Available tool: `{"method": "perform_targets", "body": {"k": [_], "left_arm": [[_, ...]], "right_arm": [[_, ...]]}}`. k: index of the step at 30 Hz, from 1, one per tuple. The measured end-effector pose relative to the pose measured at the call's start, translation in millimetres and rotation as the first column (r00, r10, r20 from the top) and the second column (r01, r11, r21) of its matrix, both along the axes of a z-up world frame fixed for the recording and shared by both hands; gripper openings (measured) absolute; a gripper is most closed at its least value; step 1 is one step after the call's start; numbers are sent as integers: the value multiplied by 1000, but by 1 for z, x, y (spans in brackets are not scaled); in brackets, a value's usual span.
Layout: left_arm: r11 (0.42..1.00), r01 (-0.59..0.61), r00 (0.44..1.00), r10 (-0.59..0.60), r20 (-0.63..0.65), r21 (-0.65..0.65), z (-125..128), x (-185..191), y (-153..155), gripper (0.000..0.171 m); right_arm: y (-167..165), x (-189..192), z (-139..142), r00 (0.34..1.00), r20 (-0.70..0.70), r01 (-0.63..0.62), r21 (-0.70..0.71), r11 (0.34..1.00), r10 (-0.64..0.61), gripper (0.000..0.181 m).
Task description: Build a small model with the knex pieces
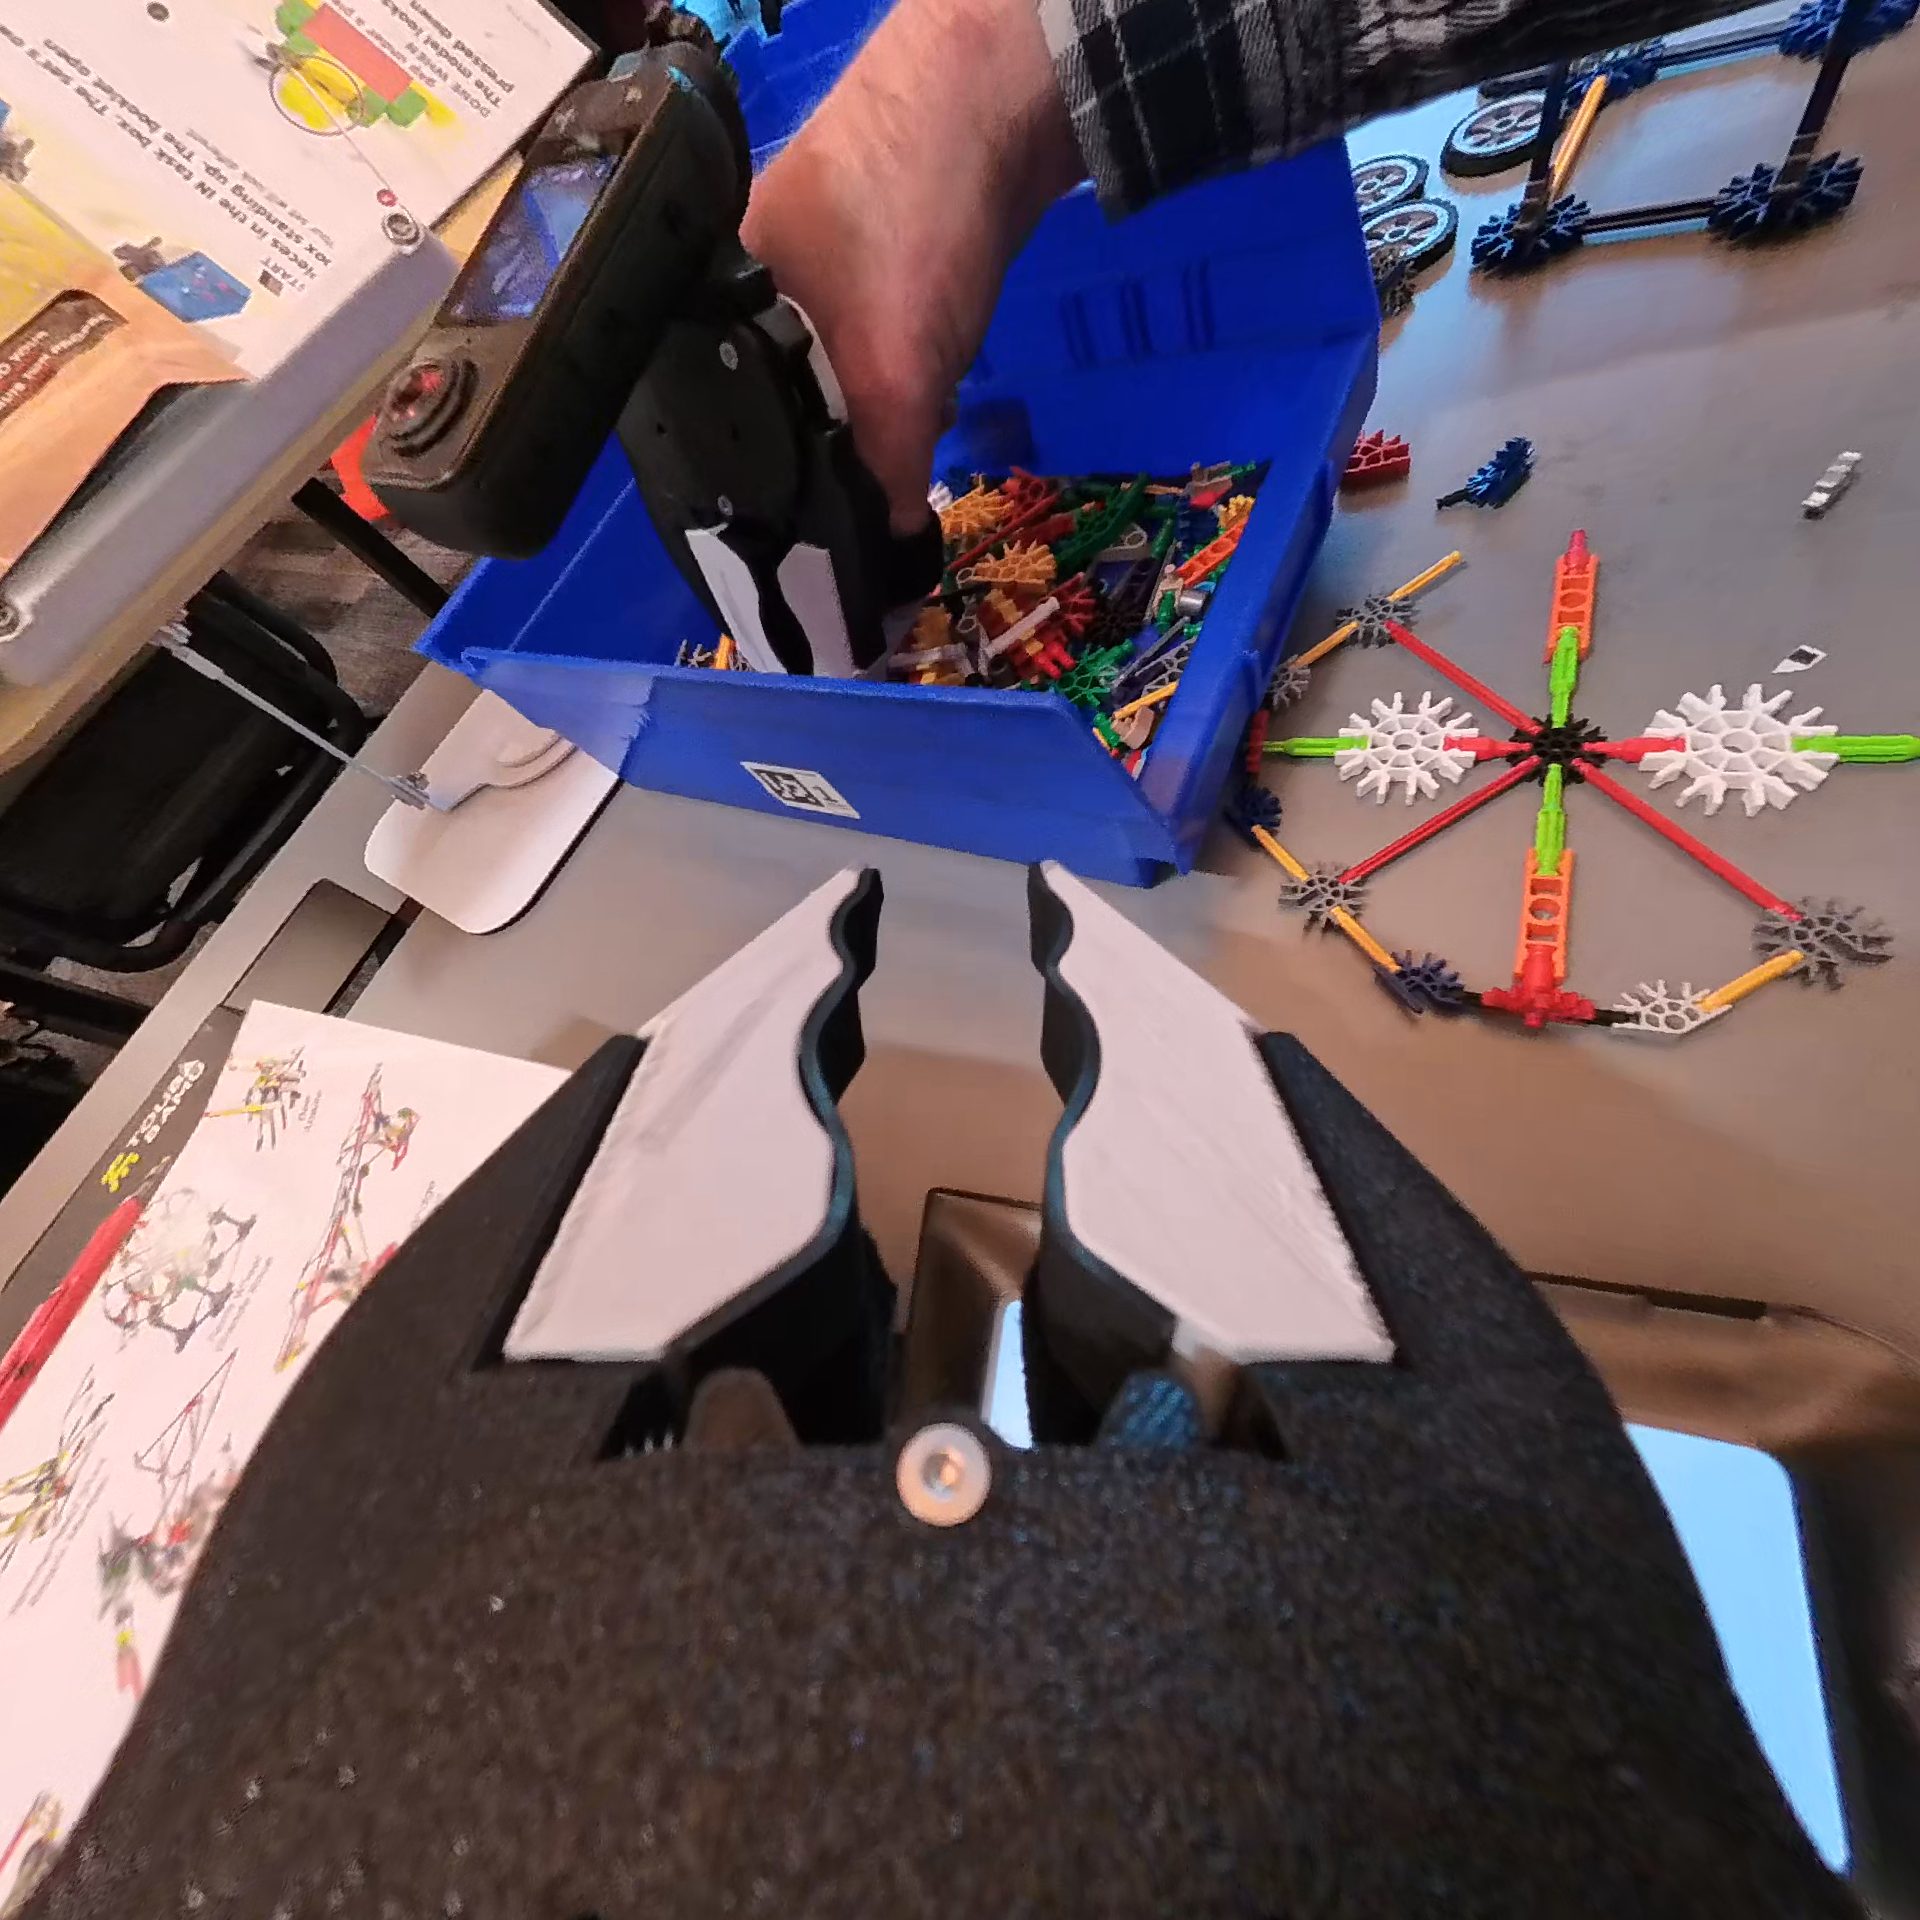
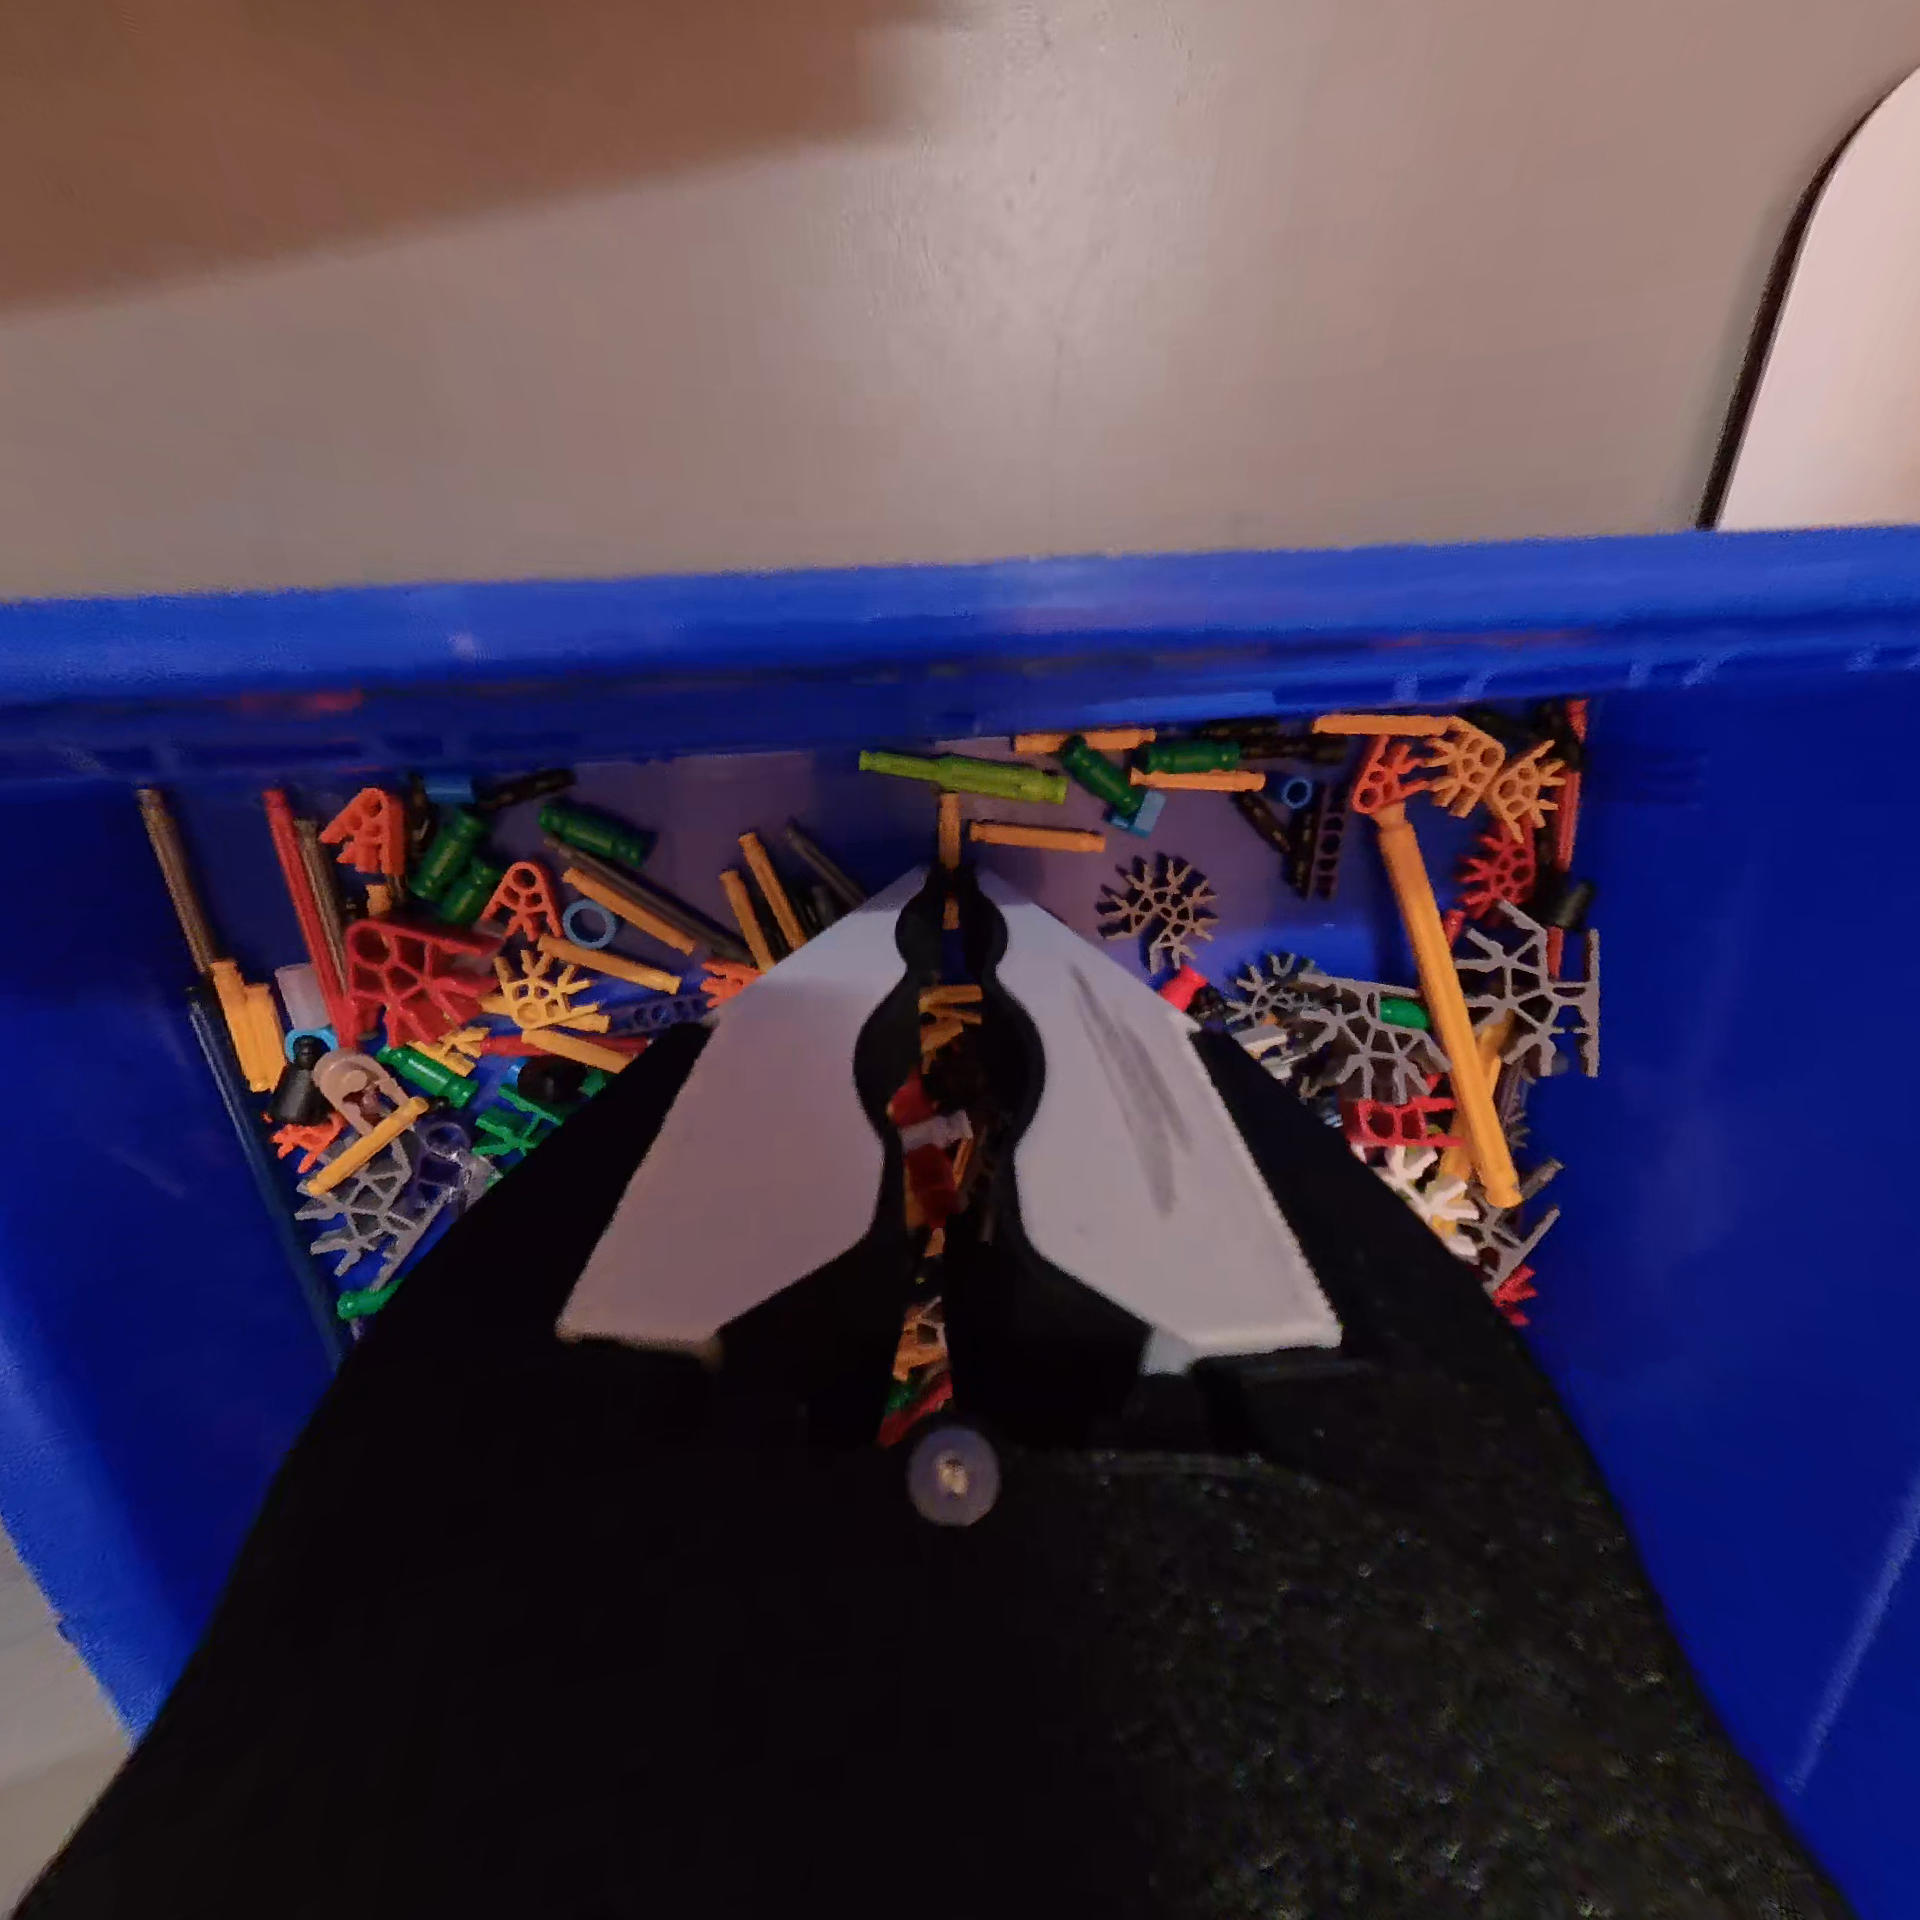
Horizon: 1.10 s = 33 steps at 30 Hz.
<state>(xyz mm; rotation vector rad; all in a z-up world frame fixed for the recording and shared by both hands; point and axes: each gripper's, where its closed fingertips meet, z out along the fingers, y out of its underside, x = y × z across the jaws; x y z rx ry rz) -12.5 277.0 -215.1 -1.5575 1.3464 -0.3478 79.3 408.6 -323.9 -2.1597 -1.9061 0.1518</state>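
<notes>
My left gripper (image 1: pixel 954 883) is open and empty, a little above the table in front of a blue bin (image 1: pixel 935 758). The bin holds several loose coloured rods and connectors (image 1: pixel 1091 592). My right gripper (image 2: pixel 948 888) is down inside the bin (image 2: pixel 935 644), its jaws shut on a short orange rod (image 2: pixel 949 831) that sticks out past the tips. It also shows in the left wrist view (image 1: pixel 800 644), held by a hand (image 1: pixel 914 239) and tilted down into the bin's left side. More pieces (image 2: pixel 436 987) lie all around it.
A flat wheel-shaped model of rods and white connectors (image 1: pixel 1558 790) lies on the table right of the bin. A blue frame with wheels (image 1: pixel 1662 187) stands at the far right. An instruction booklet (image 1: pixel 208 1247) lies at the near left; a printed sheet (image 1: pixel 260 156) lies at the far left. There is about 20 cm between the tips of the two grippers.
</notes>
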Motion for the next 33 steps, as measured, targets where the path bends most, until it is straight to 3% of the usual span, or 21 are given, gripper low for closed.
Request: {"method": "perform_targets", "body": {"k": [4,10,19,26,33], "left_arm": [[1000,-18,1000,18,3,11,6,-8,2,27],[999,-38,999,38,5,22,16,-20,3,27],[999,7,1000,-6,-9,43,22,-10,-8,27],[993,116,993,-116,2,27,21,14,-31,27],[948,313,949,-309,-67,57,4,58,-73,28]], "right_arm": [[0,5,10,998,-13,54,20,998,-54,1],[-17,14,51,985,-96,147,69,987,-140,1],[-93,21,116,934,-284,249,87,964,-216,1],[-177,11,110,895,-391,221,-30,975,-215,1],[-223,-1,99,814,-516,198,-186,962,-267,1]]}}
